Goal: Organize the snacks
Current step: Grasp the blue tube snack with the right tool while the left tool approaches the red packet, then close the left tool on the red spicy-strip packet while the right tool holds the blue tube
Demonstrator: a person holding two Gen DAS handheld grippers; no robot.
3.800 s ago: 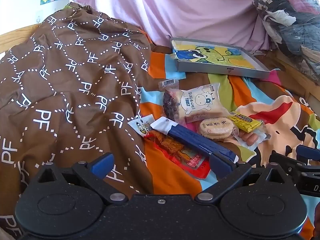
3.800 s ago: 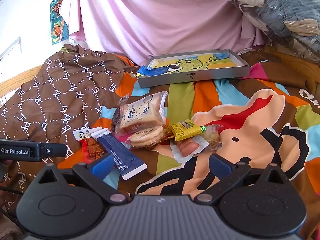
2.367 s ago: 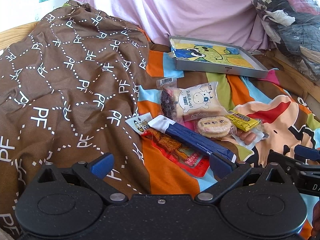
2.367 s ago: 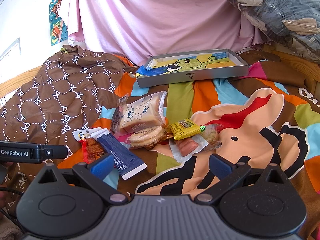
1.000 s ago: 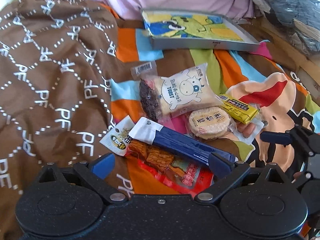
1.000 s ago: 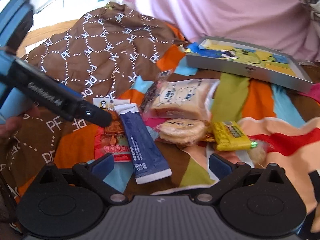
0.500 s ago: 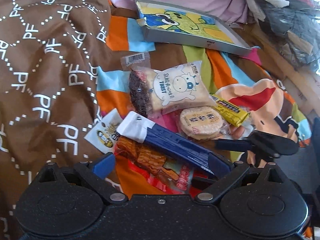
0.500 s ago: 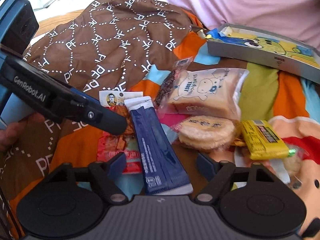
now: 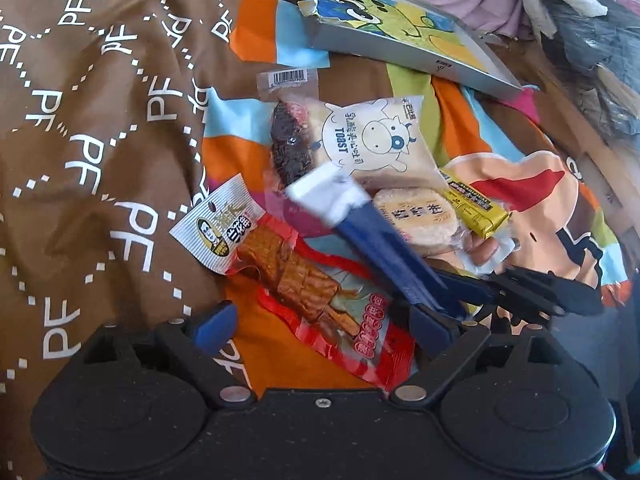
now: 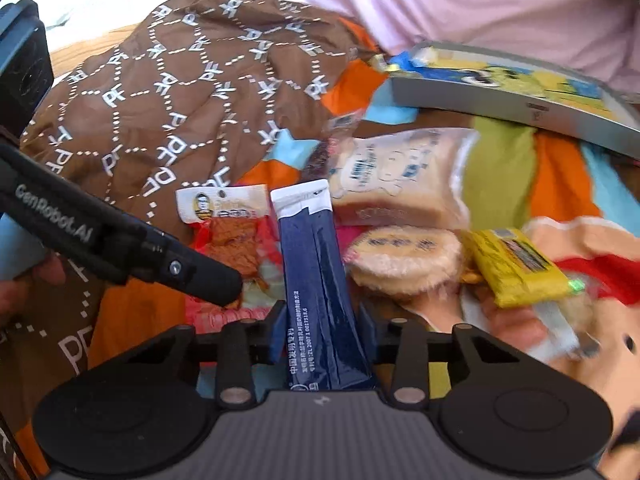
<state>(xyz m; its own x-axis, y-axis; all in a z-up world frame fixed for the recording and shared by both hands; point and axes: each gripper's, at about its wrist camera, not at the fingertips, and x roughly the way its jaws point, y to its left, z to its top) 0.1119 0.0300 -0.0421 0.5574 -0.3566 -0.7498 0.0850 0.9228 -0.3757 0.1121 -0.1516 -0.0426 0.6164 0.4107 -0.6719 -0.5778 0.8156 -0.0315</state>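
A long dark-blue sachet (image 10: 320,280) with a white top lies among snacks on the bed, and my right gripper (image 10: 322,332) is shut on its lower end. In the left wrist view the sachet (image 9: 376,240) is blurred, with the right gripper (image 9: 456,288) at its near end. My left gripper (image 9: 322,326) hangs open just above a red spicy-strip packet (image 9: 320,300). Beside them lie a cow-print toast bag (image 9: 372,144), a round rice cracker (image 9: 416,216), a yellow bar (image 9: 476,204) and a sausage (image 9: 484,248).
A shallow grey box (image 9: 400,56) with a cartoon lining sits at the back. A brown patterned cloth (image 9: 80,120) is heaped on the left. Piled clothes (image 9: 592,20) fill the far right. A hand (image 10: 24,280) holds the left gripper's handle.
My right gripper moved in from the right and shut on the blue sachet, whose white end has shifted. My left gripper came forward and lower over the red packet.
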